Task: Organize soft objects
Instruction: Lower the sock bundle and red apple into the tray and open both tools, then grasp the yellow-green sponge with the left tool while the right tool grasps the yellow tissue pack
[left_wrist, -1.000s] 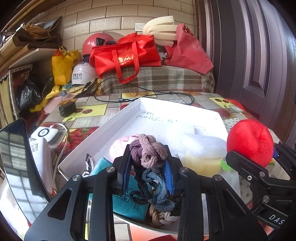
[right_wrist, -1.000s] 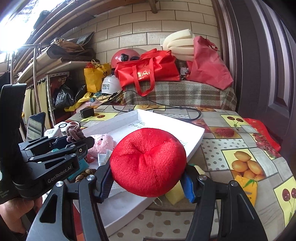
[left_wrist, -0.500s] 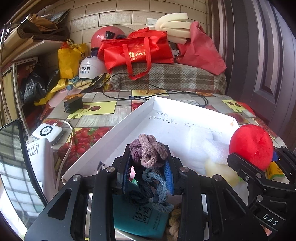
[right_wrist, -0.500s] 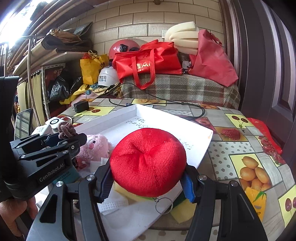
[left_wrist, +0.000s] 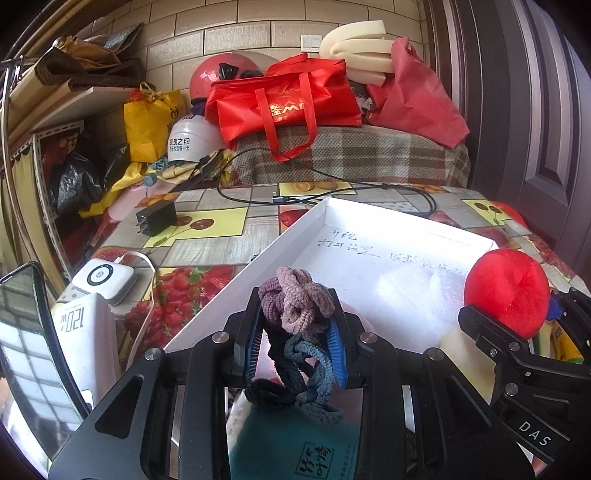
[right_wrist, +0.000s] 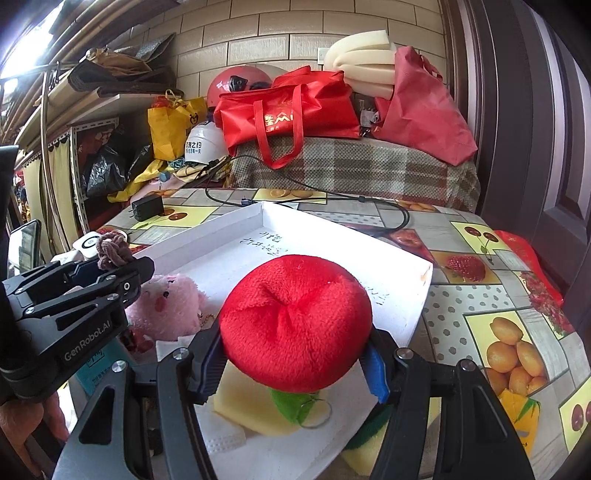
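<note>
- Hair ties (left_wrist: 295, 332) were clamped in left gripper (left_wrist: 297, 343); plush apple (right_wrist: 295, 321) in right gripper (right_wrist: 295, 365).
- Both should be lowered into white tray (left_wrist: 295, 229) before release.

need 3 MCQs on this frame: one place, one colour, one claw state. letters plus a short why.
1. Where is the pink plush pig?
A. inside the white tray
B. on the plaid-covered bench
C. in the yellow bag

2. What colour is the round plush in the right claw?
A. green
B. red
C. blue

3. What is the left claw doing?
A. standing open with nothing in it
B. shut on a phone
C. shut on the bundle of hair ties

Answers:
1. A, the pig lies on the tray floor beside the left claw.
2. B, its plush surface is bright red.
3. C, the blue pads press the knotted ties from both sides.
</note>
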